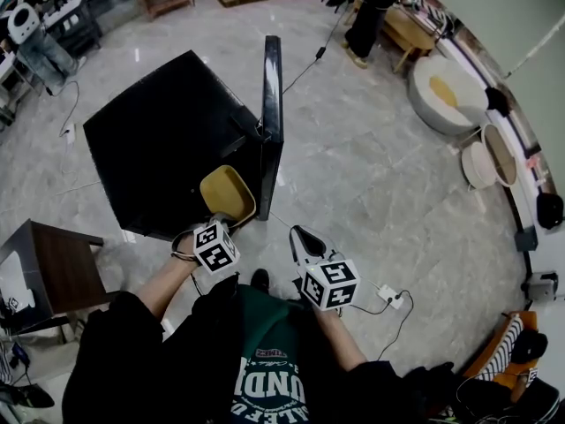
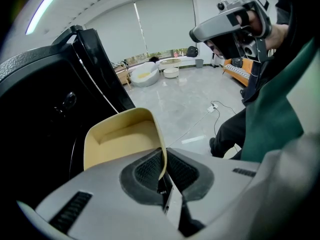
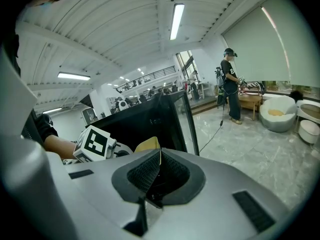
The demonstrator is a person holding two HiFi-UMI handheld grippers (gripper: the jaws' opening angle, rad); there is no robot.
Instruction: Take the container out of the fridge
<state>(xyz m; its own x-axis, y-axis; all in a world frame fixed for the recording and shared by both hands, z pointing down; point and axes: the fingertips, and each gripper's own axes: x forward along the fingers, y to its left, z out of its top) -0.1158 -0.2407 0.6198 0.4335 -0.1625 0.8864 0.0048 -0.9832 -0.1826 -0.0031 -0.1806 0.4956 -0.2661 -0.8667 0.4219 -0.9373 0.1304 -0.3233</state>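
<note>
In the head view we are holding the left gripper [image 1: 218, 221] low in front of the open black fridge [image 1: 163, 135]. Its tip is meeting the near edge of the yellow container [image 1: 227, 193], which is sitting just outside the fridge, beside the foot of the open door [image 1: 272, 104]. The right gripper [image 1: 305, 239] is hanging to the right, apart from the container, over the marble floor [image 1: 371, 193]. In the left gripper view, the left gripper [image 2: 163, 171] is clamping its pads on the container [image 2: 120, 139] by the thin right wall, with the tub tilting up ahead of the jaws. In the right gripper view, the right gripper [image 3: 159, 161] is keeping its jaws together on nothing, and the container [image 3: 148, 145] is showing just beyond them.
</note>
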